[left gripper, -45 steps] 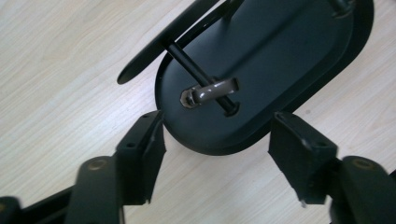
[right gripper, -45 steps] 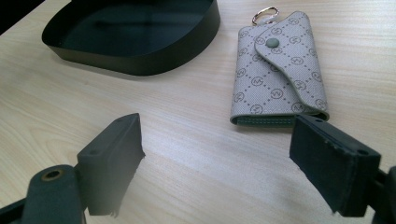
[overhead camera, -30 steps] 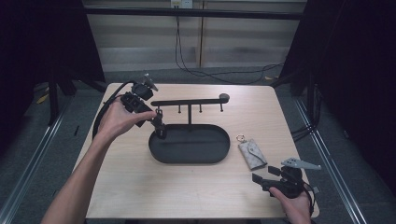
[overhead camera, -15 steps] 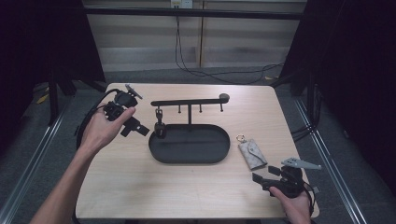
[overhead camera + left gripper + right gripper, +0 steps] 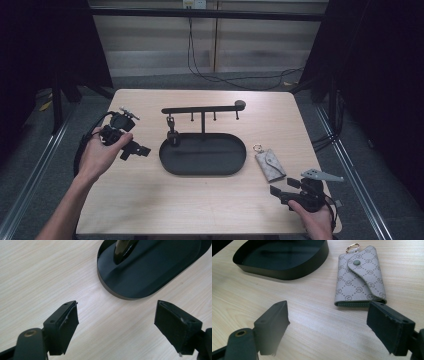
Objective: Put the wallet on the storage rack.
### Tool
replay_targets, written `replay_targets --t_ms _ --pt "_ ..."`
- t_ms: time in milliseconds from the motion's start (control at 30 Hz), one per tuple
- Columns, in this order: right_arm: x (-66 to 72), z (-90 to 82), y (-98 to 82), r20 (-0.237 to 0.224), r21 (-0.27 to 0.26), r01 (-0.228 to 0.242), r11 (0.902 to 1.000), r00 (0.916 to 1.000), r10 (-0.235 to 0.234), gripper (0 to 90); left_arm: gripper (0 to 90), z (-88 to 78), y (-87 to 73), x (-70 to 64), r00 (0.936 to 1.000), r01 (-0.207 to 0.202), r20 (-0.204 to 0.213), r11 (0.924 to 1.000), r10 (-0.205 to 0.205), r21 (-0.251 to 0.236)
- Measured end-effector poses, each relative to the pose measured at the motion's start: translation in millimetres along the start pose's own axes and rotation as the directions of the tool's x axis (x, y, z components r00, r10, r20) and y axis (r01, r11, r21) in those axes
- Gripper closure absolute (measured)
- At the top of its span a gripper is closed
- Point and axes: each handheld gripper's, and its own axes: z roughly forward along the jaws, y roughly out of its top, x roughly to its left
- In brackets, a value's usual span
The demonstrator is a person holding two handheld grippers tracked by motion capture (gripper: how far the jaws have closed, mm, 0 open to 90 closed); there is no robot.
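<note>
Hovering over the bench [image 5: 150, 200] at its left side, the left gripper [image 5: 134, 150] has its fingers [image 5: 62, 322] spread wide with nothing between them; they have just been opening further. It sits just left of the tray [image 5: 202, 170], a black oval dish whose rim curves across the top of the left gripper view [image 5: 117, 293]. A key [image 5: 172, 135] hangs from the left hook of the rack [image 5: 202, 108] that stands in the tray (its lower end reaches down into the dish). Near the bench's right front corner the right gripper [image 5: 285, 189] rests low, fingers [image 5: 272, 325] also spread and empty. A grey key pouch [image 5: 359, 280] lies flat just ahead of them, its gold ring [image 5: 352, 247] pointing away, just right of the tray [image 5: 287, 272].
</note>
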Motion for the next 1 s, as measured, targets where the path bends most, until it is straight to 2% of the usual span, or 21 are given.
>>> replay_targets --t_ms 33,100,167,267,400,433,467,533,633,667,700,767,800,833,867,900,1000 --pt "0.0 0.0 0.0 0.001 0.0 -0.001 1.0 1.0 0.001 17.2 19.0 -0.8 -4.1 -0.8 1.0 0.001 0.007 0.9993 -0.001 -0.037" --pt "-0.7 0.1 0.1 0.0 0.001 -0.003 1.0 1.0 0.003 17.4 19.6 -3.5 -12.9 -1.7 0.9998 0.006 0.018 0.9923 -0.003 -0.124" --pt "-0.9 0.1 0.0 -0.004 0.002 -0.003 1.0 1.0 0.003 17.6 17.9 -3.0 -20.0 -3.6 0.9998 0.017 -0.011 0.9912 -0.018 -0.131" --pt "-0.7 -0.1 0.1 -0.004 0.002 -0.006 1.0 1.0 0.006 17.6 18.0 0.7 -29.9 -7.3 1.0 0.003 -0.006 0.9898 -0.004 -0.142" --pt "-0.8 -0.7 -0.2 -0.004 -0.003 -0.005 1.0 1.0 0.005 17.8 18.0 5.0 -44.5 -10.7 0.9999 0.0 -0.016 0.9808 -0.004 -0.195" --pt "-0.9 -0.4 -0.2 -0.003 -0.002 -0.006 1.0 1.0 0.006 17.8 18.0 5.5 -47.4 -11.2 0.9996 0.0 -0.028 0.9806 -0.005 -0.196" --pt "-1.1 0.0 0.0 -0.003 0.001 -0.006 1.0 1.0 0.006 18.0 18.0 5.4 -49.8 -10.9 0.9997 0.003 -0.025 0.9804 -0.008 -0.197" --pt "-0.8 0.5 0.2 -0.01 0.007 -0.011 0.9999 0.9999 0.011 18.9 17.9 4.4 -55.4 -11.5 0.9997 0.02 -0.011 0.9745 -0.023 -0.223" --pt "-0.8 0.5 0.5 -0.014 0.01 -0.013 0.9999 0.9998 0.013 19.0 18.0 2.7 -64.1 -12.9 0.9996 0.021 -0.015 0.9672 -0.025 -0.253" --pt "-0.8 0.0 0.6 -0.014 0.012 -0.015 0.9998 0.9998 0.015 19.1 18.0 3.9 -68.5 -14.6 0.9993 0.036 -0.004 0.963 -0.038 -0.267" --pt "-1.3 -0.2 0.6 -0.015 0.01 -0.015 0.9998 0.9998 0.015 19.1 18.0 4.2 -71.8 -15.5 0.9991 0.041 0.002 0.9631 -0.042 -0.266" --pt "-1.4 0.7 0.8 -0.009 0.012 -0.018 0.9998 0.9998 0.018 19.3 18.5 7.5 -79.0 -17.3 0.9982 0.059 0.015 0.9545 -0.058 -0.292" --pt "-1.1 1.9 1.1 -0.01 0.018 -0.013 0.9997 0.9999 0.013 19.3 19.0 10.4 -82.0 -17.7 0.9979 0.065 0.02 0.9535 -0.061 -0.295" --pt "-0.2 3.1 1.4 -0.013 0.024 -0.01 0.9997 0.9999 0.01 19.3 19.0 13.6 -84.8 -18.5 0.9979 0.065 0.014 0.956 -0.064 -0.286" --pt "1.0 4.3 1.9 -0.014 0.025 -0.006 0.9997 0.9999 0.007 19.3 19.0 17.2 -87.9 -19.8 0.9977 0.068 0.016 0.9541 -0.066 -0.292" --pt "1.5 5.2 2.4 -0.012 0.032 0.005 0.9995 0.9999 -0.004 19.3 19.0 19.8 -91.3 -20.0 0.9984 0.057 0.02 0.9551 -0.053 -0.291" --pt "1.7 5.3 3.1 -0.007 0.036 -0.001 0.9993 1.0 0.001 19.3 18.3 25.6 -101.5 -21.1 0.9962 0.078 0.06 0.9512 -0.062 -0.299"
